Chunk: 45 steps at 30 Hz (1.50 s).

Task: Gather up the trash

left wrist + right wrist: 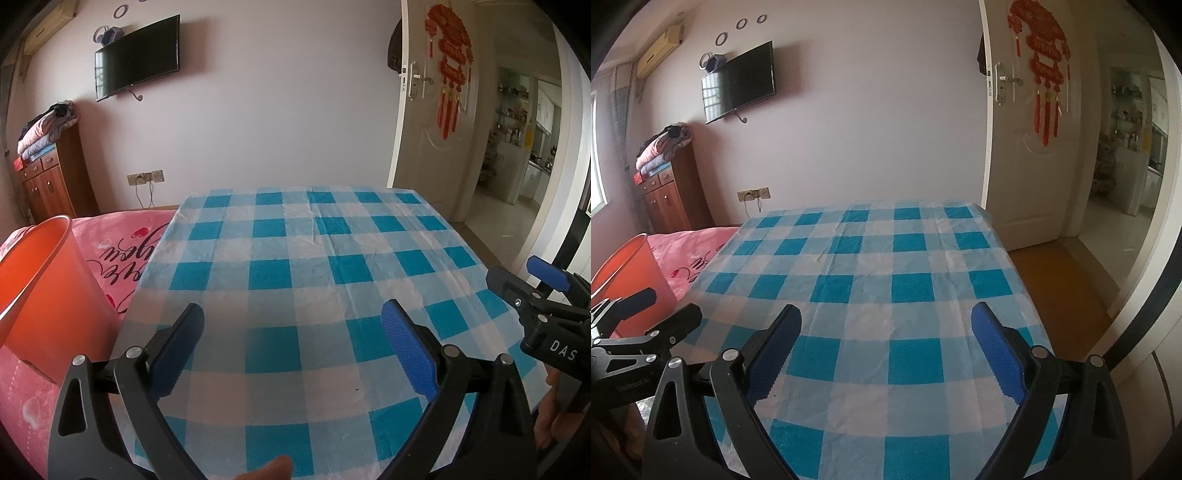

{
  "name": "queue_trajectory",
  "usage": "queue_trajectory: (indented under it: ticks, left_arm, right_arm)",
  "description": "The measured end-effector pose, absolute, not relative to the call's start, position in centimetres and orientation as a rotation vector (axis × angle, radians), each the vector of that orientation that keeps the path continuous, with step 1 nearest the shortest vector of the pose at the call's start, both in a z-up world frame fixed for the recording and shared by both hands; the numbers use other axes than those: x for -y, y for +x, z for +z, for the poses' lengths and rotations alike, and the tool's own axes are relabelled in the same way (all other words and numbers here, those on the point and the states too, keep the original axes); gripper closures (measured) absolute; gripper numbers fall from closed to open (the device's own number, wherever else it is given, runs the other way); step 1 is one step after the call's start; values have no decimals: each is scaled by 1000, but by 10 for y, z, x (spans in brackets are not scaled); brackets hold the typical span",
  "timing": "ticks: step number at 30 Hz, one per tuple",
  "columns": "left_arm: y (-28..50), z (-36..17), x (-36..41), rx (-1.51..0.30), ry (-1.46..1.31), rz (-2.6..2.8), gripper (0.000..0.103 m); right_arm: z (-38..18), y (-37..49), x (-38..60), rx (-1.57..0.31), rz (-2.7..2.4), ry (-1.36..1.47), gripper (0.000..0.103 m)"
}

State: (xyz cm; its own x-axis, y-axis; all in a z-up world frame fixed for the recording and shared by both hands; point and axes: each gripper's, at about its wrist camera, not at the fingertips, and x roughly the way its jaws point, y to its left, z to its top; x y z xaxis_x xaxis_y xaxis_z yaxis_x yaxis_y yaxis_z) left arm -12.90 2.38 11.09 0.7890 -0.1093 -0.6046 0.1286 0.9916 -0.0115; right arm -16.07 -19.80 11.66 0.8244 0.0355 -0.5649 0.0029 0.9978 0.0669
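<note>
An orange plastic bin [40,291] stands on the pink bedspread just left of the table; it also shows at the left edge of the right wrist view as the orange bin [631,273]. My left gripper [293,317] hovers open over the near part of the blue-and-white checked tablecloth [306,251], nothing between its blue pads. My right gripper [886,317] is open too, over the same checked cloth [871,266]. Each gripper appears in the other's view: the right gripper [524,277] at the right edge, the left gripper [661,306] at the left. No trash is visible on the cloth.
A pink bedspread [122,243] lies left of the table. A wooden cabinet [51,184] with folded blankets stands against the wall under a wall-mounted TV [138,59]. An open white door [432,122] with red ornaments leads to a hallway on the right. Bare wooden floor [1056,280] lies right of the table.
</note>
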Motion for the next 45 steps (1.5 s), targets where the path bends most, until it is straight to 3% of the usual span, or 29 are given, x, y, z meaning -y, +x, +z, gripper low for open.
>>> queue_trajectory:
  ticks: [31, 45]
  left_arm:
    - [-97, 73, -10, -716, 3, -136, 4]
    - [-34, 10, 15, -950, -7, -65, 4]
  right_arm:
    - [74, -128, 206, -685, 29, 88, 11]
    - [20, -67, 219, -884, 8, 102, 11]
